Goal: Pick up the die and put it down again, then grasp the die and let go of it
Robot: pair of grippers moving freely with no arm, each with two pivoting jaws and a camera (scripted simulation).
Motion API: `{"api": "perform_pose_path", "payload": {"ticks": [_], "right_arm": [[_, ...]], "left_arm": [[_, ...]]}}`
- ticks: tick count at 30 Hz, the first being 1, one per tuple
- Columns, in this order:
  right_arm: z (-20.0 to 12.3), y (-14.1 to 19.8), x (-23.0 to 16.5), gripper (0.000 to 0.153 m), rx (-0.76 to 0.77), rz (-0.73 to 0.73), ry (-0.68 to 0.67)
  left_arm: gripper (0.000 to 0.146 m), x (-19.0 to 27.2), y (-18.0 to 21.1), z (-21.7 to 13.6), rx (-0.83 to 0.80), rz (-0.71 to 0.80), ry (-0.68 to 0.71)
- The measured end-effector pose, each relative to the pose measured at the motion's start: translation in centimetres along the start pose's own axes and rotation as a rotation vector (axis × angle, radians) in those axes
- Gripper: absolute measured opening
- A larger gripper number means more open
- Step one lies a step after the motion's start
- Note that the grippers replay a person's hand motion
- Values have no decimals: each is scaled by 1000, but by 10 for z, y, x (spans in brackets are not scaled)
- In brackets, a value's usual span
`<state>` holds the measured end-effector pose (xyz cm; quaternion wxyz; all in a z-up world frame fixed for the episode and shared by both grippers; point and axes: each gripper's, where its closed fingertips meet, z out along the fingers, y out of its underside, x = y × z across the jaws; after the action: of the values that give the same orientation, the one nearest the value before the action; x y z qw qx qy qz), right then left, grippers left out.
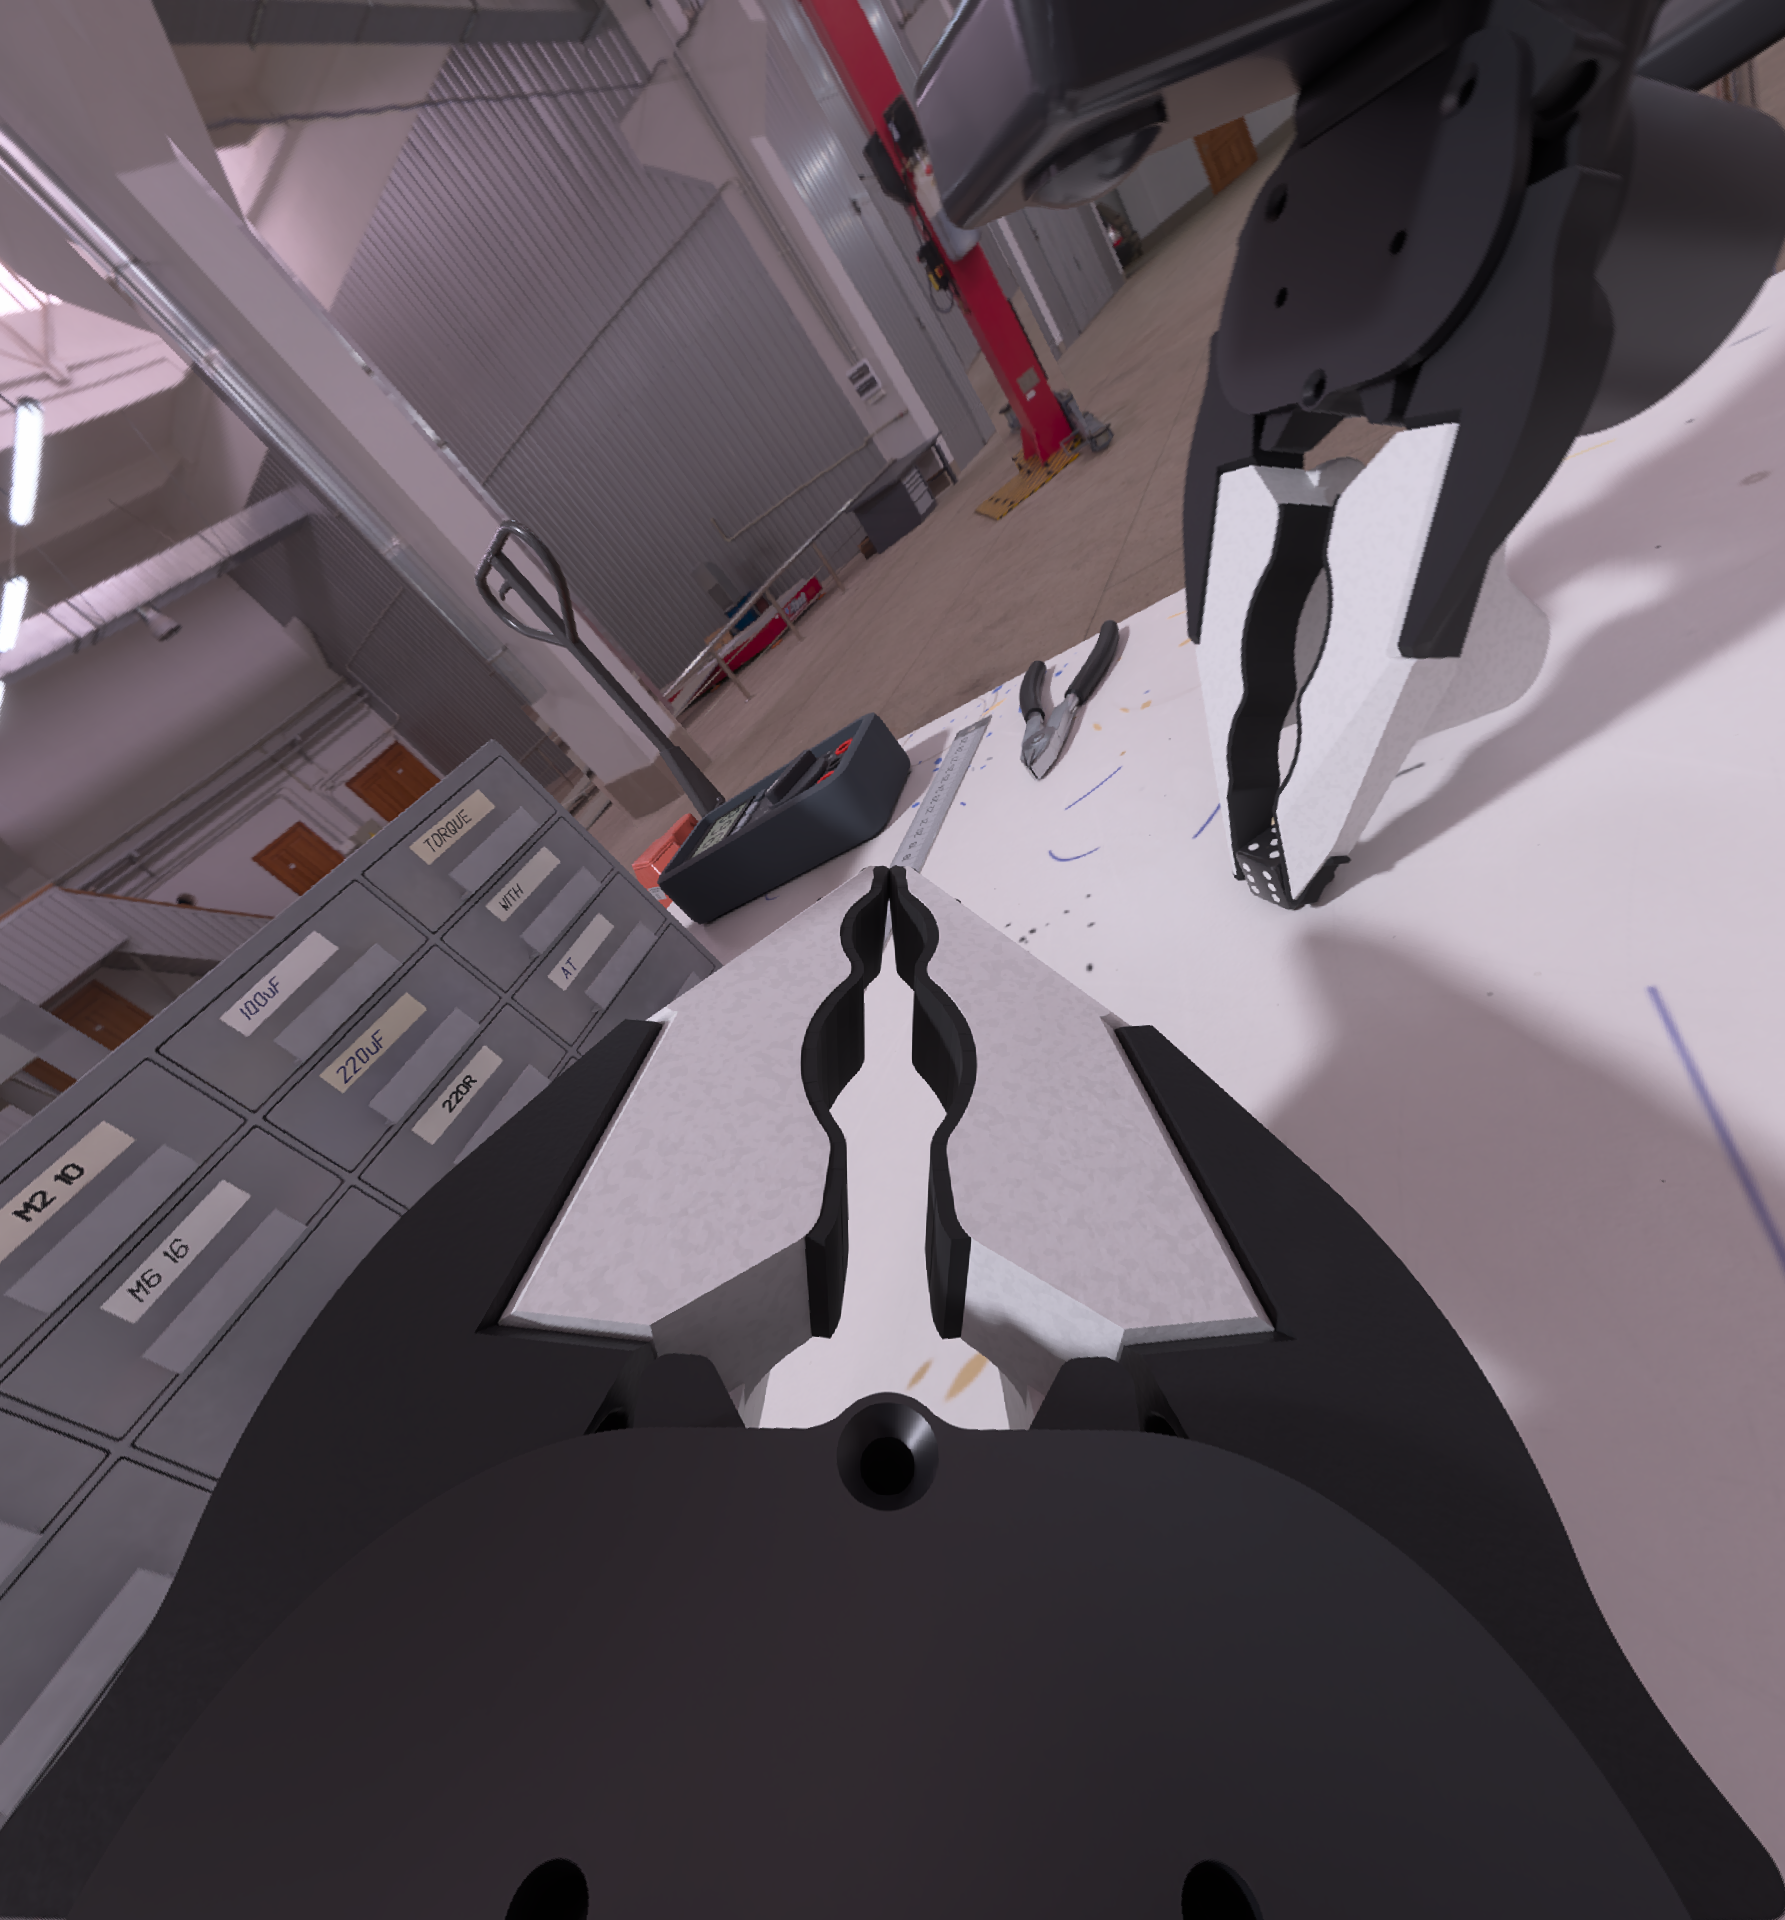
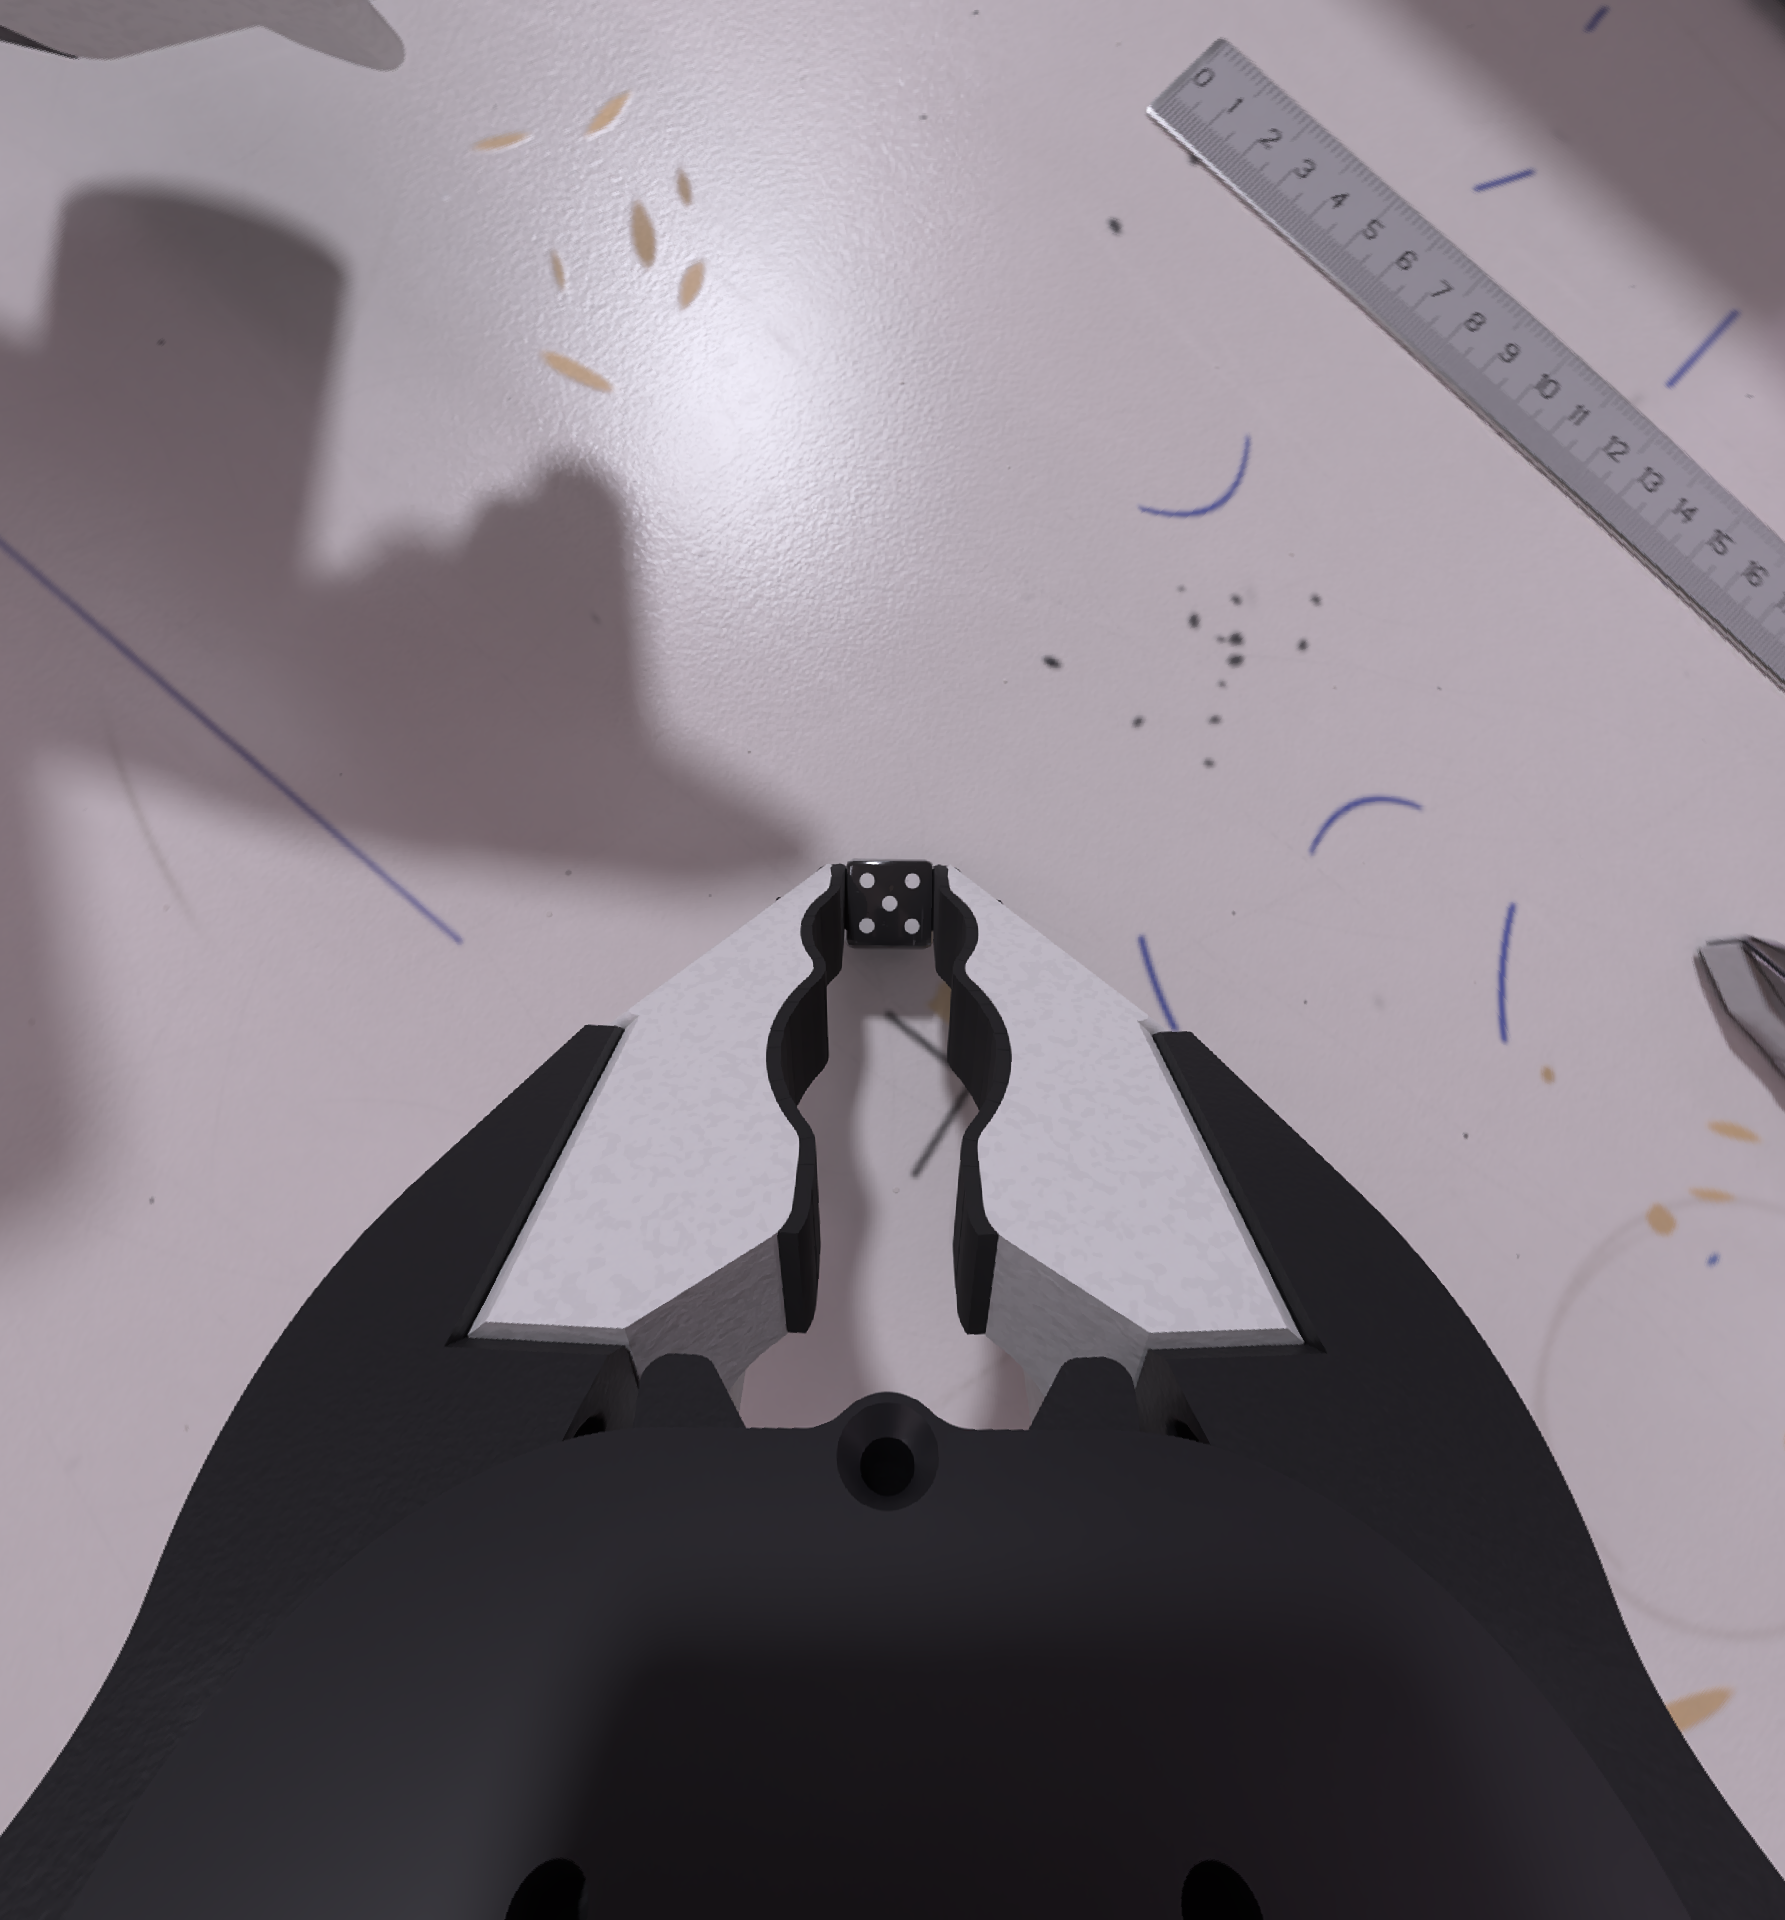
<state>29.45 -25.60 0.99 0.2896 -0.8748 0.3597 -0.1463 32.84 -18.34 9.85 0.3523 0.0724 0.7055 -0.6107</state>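
A small black die with white pips (image 2: 888,906) sits clamped between the tips of my right gripper (image 2: 888,883), with its five-pip face towards the camera. In the left wrist view the right gripper (image 1: 1280,888) points down at the white table (image 1: 1490,1039) with the die (image 1: 1262,868) at its tips, at or just above the surface. My left gripper (image 1: 889,881) is shut and empty. It hovers to the left of the right gripper, near the table's left edge.
A steel ruler (image 2: 1511,364) lies to the right of the die and also shows in the left wrist view (image 1: 935,800). Pliers (image 1: 1064,696) and a dark multimeter (image 1: 794,821) lie farther back. A grey cabinet of labelled drawers (image 1: 244,1091) stands left of the table.
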Motion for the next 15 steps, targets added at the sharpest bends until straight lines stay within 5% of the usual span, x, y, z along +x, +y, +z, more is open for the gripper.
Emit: {"api": "perform_pose_path", "payload": {"ticks": [13, 15], "right_arm": [[4, -5, -1, 16, -11, -210, -115], [3, -6, -1, 38, 9, -204, -102]], "left_arm": [[0, 5, 1, 2, -9, 17, 21], [0, 5, 2, 2, -11, 15, 22]]}}
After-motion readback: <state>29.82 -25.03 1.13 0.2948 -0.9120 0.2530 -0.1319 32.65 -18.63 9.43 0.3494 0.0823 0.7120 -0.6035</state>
